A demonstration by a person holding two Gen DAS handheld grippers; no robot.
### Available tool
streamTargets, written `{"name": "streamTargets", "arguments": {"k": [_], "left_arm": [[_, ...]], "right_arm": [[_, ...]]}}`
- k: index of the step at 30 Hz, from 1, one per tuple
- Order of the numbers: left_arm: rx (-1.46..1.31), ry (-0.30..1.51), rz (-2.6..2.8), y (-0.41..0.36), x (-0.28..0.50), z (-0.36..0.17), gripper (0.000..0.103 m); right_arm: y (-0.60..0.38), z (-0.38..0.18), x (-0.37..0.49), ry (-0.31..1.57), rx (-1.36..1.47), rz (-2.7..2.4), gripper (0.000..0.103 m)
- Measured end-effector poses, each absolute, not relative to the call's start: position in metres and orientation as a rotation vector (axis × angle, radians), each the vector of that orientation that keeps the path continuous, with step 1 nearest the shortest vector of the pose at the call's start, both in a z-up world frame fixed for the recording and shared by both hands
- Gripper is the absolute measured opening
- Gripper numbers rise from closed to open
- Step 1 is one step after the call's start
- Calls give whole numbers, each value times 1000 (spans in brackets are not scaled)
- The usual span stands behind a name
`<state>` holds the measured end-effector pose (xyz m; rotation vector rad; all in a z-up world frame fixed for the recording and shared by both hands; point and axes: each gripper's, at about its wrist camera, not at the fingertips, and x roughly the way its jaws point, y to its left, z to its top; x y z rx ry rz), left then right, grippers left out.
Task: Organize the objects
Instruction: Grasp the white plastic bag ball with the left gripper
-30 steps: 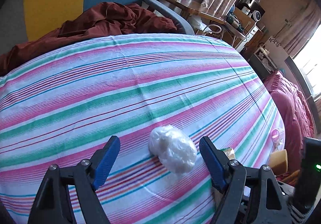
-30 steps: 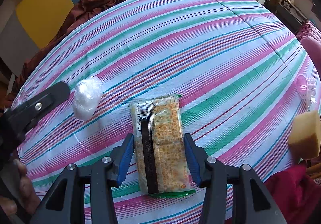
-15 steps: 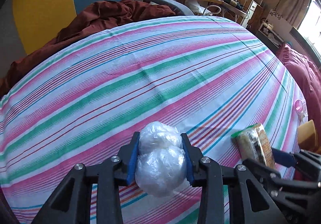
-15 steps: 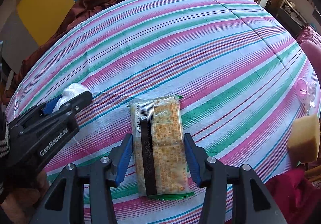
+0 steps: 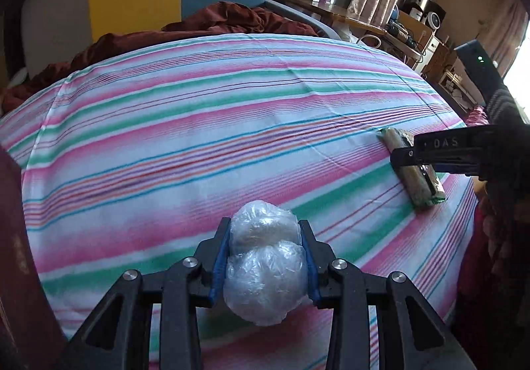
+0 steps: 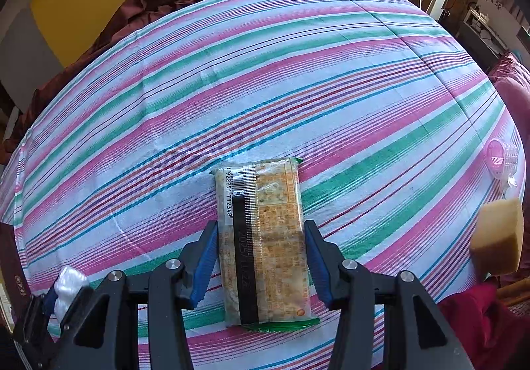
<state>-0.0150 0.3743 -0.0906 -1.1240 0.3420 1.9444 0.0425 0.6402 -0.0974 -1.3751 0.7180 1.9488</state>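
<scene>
Your left tool [image 5: 265, 257] pinches the plastic-wrapped bundle [image 5: 263, 274] | your right tool [image 6: 261, 260] pinches the cracker packet [image 6: 265, 244] on the striped table [image 6: 265, 78]

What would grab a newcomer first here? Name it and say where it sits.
First, the striped cloth, pink, green and white, filling both views. Next, the white plastic-wrapped bundle clamped in the left gripper at the bottom of the left wrist view. Then the cracker packet lying flat on the cloth between the blue pads of the right gripper, with a yellow sponge at the right edge.
</scene>
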Motion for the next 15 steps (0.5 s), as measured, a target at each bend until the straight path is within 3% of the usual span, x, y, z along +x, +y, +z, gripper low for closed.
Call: {"name": "streamTargets", "arguments": {"k": [7, 10, 15], "left_arm": [[-1039, 375, 1975, 355, 6, -94, 40], [-986, 383, 1980, 352, 11, -97, 40], [-946, 401, 1990, 351, 14, -99, 40]], "right_arm": [[634, -99, 34, 612, -1416, 1954, 55], [633, -98, 33, 609, -1419, 1969, 48], [625, -96, 25, 612, -1438, 2044, 48]]}}
